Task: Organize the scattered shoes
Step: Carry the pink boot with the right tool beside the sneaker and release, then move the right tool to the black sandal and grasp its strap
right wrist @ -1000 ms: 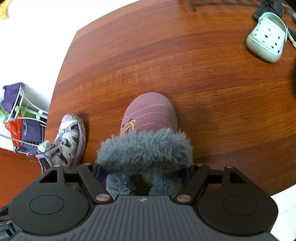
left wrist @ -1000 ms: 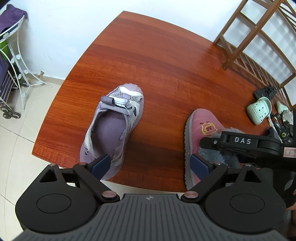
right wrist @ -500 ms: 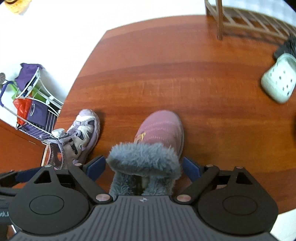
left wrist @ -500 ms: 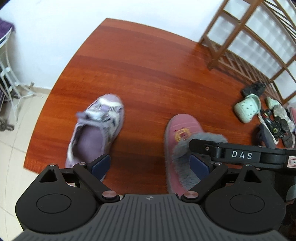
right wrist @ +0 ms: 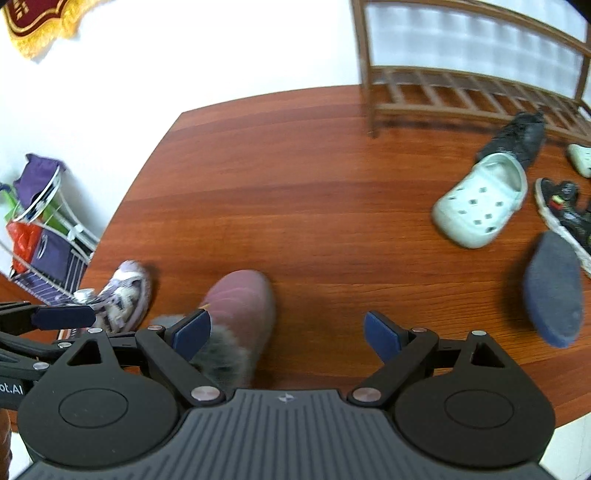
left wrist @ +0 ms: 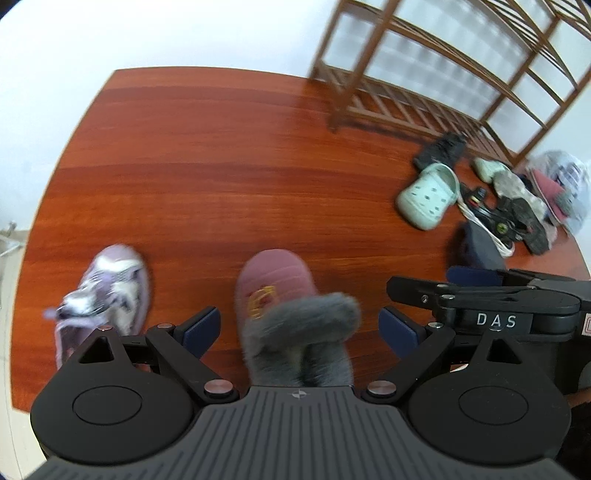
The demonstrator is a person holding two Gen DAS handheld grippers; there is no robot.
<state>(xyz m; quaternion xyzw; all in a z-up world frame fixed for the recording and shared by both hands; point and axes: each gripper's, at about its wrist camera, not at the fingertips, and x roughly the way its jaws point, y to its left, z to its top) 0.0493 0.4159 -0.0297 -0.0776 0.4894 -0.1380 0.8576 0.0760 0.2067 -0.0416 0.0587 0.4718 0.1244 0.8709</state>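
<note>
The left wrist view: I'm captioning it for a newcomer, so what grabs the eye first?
The pink fur-cuffed boot stands in the middle, between the open left gripper's fingers. A lilac sneaker sits to its left. A pile of shoes, led by a mint clog, lies far right before the wooden shoe rack.

Laundry cart (right wrist: 44, 229); fringed pennant (right wrist: 40, 22)

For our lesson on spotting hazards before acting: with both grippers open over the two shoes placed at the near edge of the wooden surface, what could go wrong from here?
1. The pink fur-lined boot and lilac sneaker sit close to the board's near edge; a nudge could tip them off.
2. The left gripper and right gripper are close together; they might collide.
3. The pile beside the mint clog is tangled, so mismatched pairs seem possible.
</note>
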